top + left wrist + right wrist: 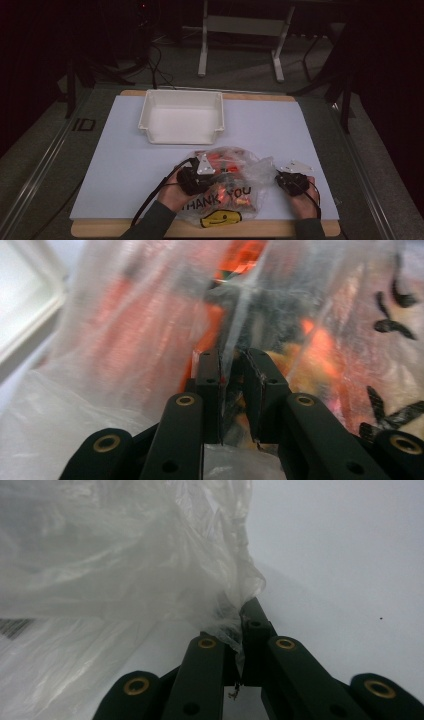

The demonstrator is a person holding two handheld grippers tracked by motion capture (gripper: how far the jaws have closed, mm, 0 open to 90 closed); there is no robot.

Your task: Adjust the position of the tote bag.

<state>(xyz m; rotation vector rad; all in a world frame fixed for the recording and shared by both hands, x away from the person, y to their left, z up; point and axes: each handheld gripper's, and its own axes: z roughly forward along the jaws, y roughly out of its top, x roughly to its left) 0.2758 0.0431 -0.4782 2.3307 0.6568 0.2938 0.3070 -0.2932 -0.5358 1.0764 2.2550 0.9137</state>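
A clear plastic bag (pixel 235 167) printed THANK YOU with a yellow smiley lies at the front of the table, with orange-red items (pixel 240 255) inside. My left gripper (pixel 211 181) is pushed into the bag's left side. Its jaws (pixel 232 372) stand a little apart, and a fold of the film (pixel 235 320) runs down between them along one pad. My right gripper (pixel 278 176) is at the bag's right edge, shut on a bunched corner of the plastic (pixel 235 595). A hand holds each gripper.
A white empty bin (pixel 150 107) stands behind the bag at the table's middle, and its rim (pixel 20 300) is close on the left in the left gripper view. A white sheet (pixel 300 130) covers the tabletop. Table legs and cables lie beyond the far edge.
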